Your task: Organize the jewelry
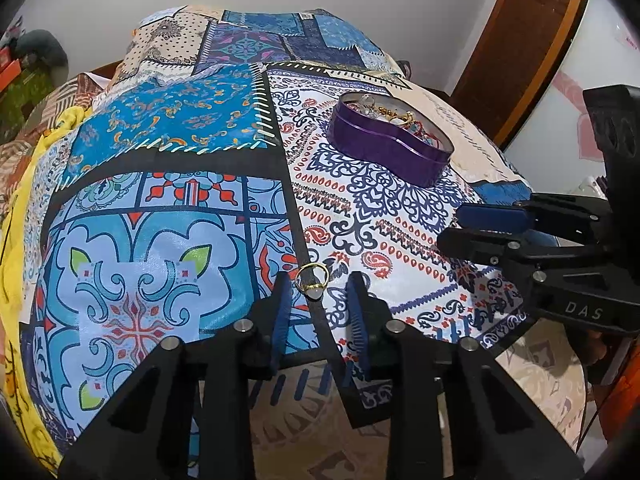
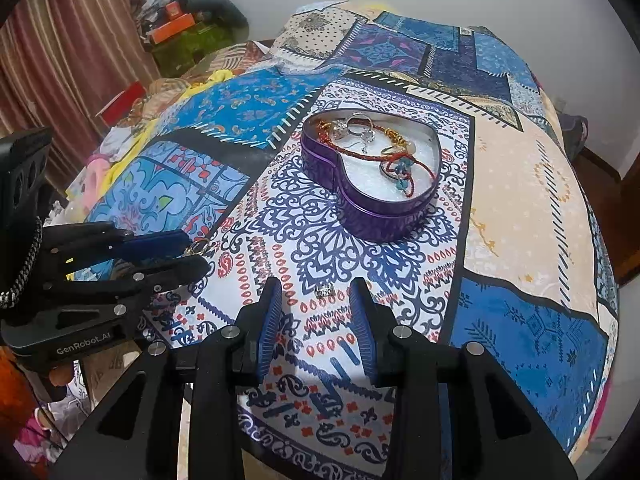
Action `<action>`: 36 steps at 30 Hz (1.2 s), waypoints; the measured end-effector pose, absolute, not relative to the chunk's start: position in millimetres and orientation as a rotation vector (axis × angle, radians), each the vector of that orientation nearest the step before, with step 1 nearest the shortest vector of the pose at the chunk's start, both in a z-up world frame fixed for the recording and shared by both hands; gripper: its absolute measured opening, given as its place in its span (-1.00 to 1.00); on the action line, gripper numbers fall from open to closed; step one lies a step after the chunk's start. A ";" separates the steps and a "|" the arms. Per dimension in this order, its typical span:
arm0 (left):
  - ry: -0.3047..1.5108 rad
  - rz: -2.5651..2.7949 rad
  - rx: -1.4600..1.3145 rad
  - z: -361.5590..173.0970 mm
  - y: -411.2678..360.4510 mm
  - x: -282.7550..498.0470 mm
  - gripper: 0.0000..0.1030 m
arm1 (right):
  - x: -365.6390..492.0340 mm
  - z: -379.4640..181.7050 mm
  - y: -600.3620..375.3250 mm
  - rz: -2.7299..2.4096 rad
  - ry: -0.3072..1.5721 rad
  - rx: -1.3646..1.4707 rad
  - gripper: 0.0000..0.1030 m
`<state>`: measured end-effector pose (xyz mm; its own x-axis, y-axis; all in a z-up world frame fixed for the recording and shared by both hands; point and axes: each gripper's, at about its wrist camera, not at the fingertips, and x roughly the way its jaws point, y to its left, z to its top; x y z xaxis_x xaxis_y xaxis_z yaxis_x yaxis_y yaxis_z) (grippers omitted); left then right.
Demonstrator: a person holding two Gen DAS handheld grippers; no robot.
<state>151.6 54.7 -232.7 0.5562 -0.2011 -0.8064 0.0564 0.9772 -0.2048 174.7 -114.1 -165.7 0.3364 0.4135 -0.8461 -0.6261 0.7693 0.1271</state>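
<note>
A purple heart-shaped tin [image 2: 376, 216] stands on the patterned bedspread and holds rings, a red cord bracelet and gold pieces; it also shows in the left wrist view [image 1: 384, 152]. A gold ring with a pale stone [image 1: 312, 280] lies on the cloth between the open fingers of my left gripper [image 1: 318, 292]; it also shows in the right wrist view [image 2: 198, 248] at that gripper's tips. A small silver ring [image 2: 324, 290] lies on the cloth between the open fingers of my right gripper [image 2: 318, 300]. Neither ring is gripped.
The patchwork bedspread [image 1: 168, 240] covers a rounded bed. The bed's front edge drops off just below both grippers. A yellow cloth [image 1: 24, 208] lies at the left edge. Curtains and cluttered boxes [image 2: 176, 24] stand at the far left; a wooden door frame [image 1: 532, 28] is at the right.
</note>
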 end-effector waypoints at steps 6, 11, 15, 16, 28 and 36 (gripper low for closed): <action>0.959 -0.172 -0.219 -236.1 62.2 153.6 -0.68 | 176.4 -168.9 -109.4 0.686 1.026 -0.256 -0.58; 0.949 -0.158 -0.182 -234.7 57.1 151.3 -0.69 | 176.5 -170.4 -109.0 0.674 1.022 -0.268 -0.82; 0.936 -0.154 -0.163 -231.3 53.9 149.2 -0.77 | 175.4 -169.5 -109.4 0.679 1.019 -0.270 -0.82; 0.930 -0.149 -0.159 -230.1 54.2 148.9 -0.79 | 175.5 -169.4 -109.7 0.678 1.019 -0.267 -0.82; 0.856 -0.139 -0.143 -200.8 58.3 147.2 -0.85 | 173.9 -150.1 -125.6 0.647 0.961 -0.214 -0.82; 0.801 -0.131 -0.152 -177.9 66.6 151.2 -0.85 | 181.2 -135.5 -135.7 0.620 0.918 -0.189 -0.82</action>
<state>151.2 66.6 -177.9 0.6890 -0.1743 -0.7035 0.0597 0.9810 -0.1846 181.2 -135.7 -135.5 0.4484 0.4195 -0.7893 -0.5757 0.8110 0.1040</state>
